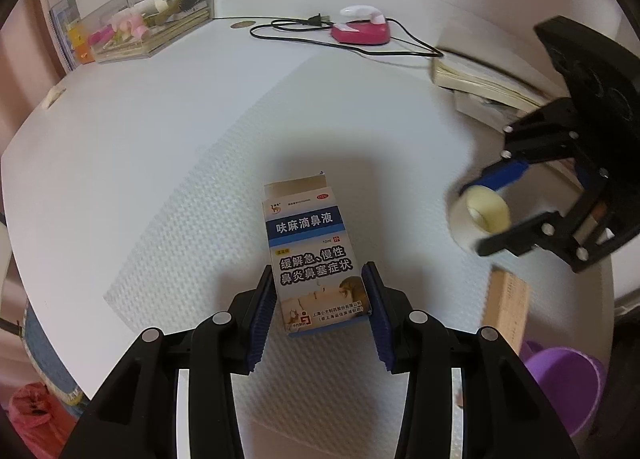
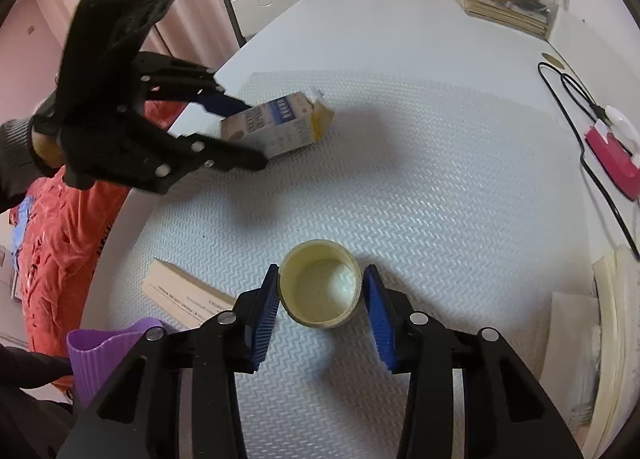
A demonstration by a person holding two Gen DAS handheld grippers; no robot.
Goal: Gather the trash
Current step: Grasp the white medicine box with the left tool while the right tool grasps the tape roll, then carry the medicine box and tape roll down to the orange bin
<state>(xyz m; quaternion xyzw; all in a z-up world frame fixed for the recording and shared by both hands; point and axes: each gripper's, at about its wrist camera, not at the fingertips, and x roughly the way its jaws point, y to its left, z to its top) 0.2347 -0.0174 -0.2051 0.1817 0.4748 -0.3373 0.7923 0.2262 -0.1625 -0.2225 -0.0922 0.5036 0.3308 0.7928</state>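
Between your left claw's (image 1: pixel 320 301) blue pads sits the nasal-drops box (image 1: pixel 314 255), its near end framed on both flanks and its long axis running straight ahead, away from the claw, with the torn flap at the far end. Both pads appear pressed to the box's sides, so you seem to be grasping it, though the box looks to rest flat on the textured white mat (image 1: pixel 200 219). Your right claw (image 2: pixel 320 297) brackets the tape roll (image 2: pixel 320 283), whose open core faces the claw; one pad looks in contact and the other just beside it, so I cannot tell whether that grip is clenched. The purple bin (image 2: pixel 100 347) lies low and to the left of the right claw, off the table edge, and low and to the right of the left claw. Judging from this, the right claw is nearer the bin, so the roll likely goes first and the box must cross toward it.
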